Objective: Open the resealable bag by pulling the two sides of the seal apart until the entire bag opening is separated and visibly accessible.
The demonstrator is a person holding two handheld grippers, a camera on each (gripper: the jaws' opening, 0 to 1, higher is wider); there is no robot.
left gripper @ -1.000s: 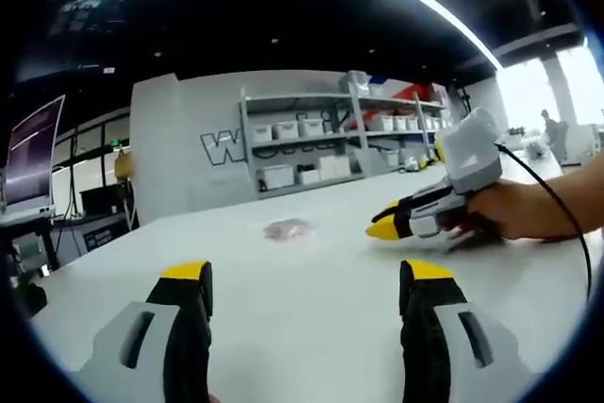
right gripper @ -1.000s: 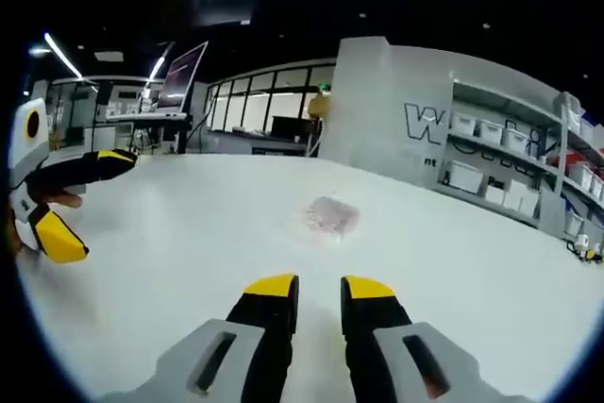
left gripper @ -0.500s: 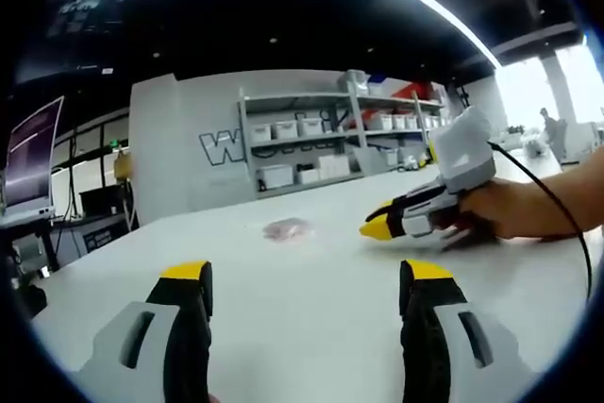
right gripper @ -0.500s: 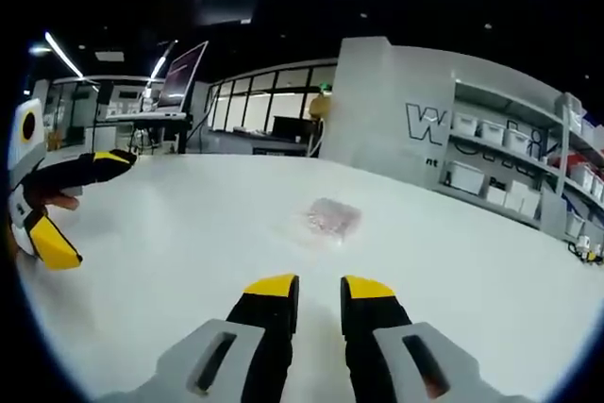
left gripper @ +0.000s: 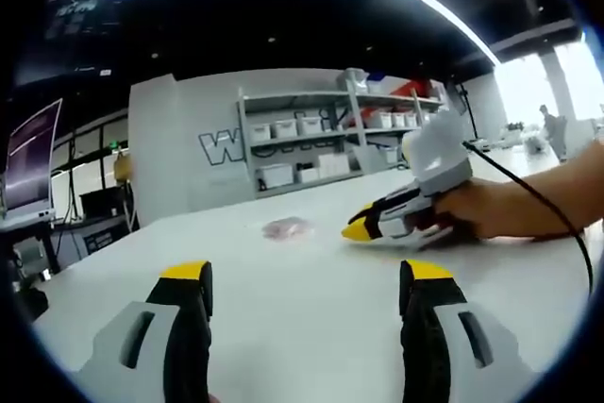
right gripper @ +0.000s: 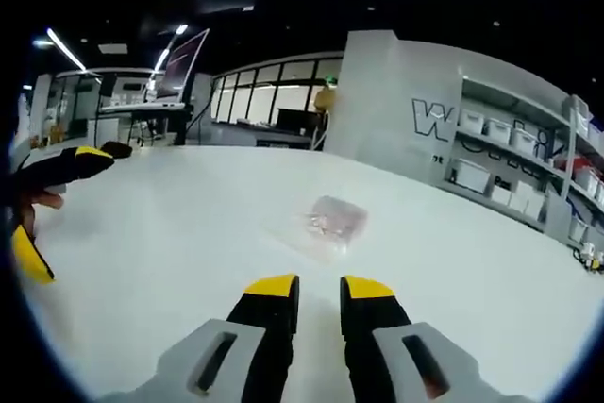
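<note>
White tabletop (right gripper: 170, 233) ran wide and bare under both cams, w/ shelving (left gripper: 311, 143) of white bins along the back wall. Resealable bag (right gripper: 330, 224), small, clear, pinkish contents, lay flat on the table, ahead of the right gripper (right gripper: 319, 292) and well apart from the left gripper (left gripper: 307, 276). Seal looked untouched, so the step in hand was prob. the approach. To do it well: come in low w/ both tongs, one per side of the seal lip, each pinching a single film layer, not both, then pull apart evenly along the whole mouth. Thin film lying flat could be hard to get under. Right tongs were nearly pressed together, a narrow gap betw. the yellow tips, holding nothing. Left tongs were spread wide, empty, touching nothing.
</note>
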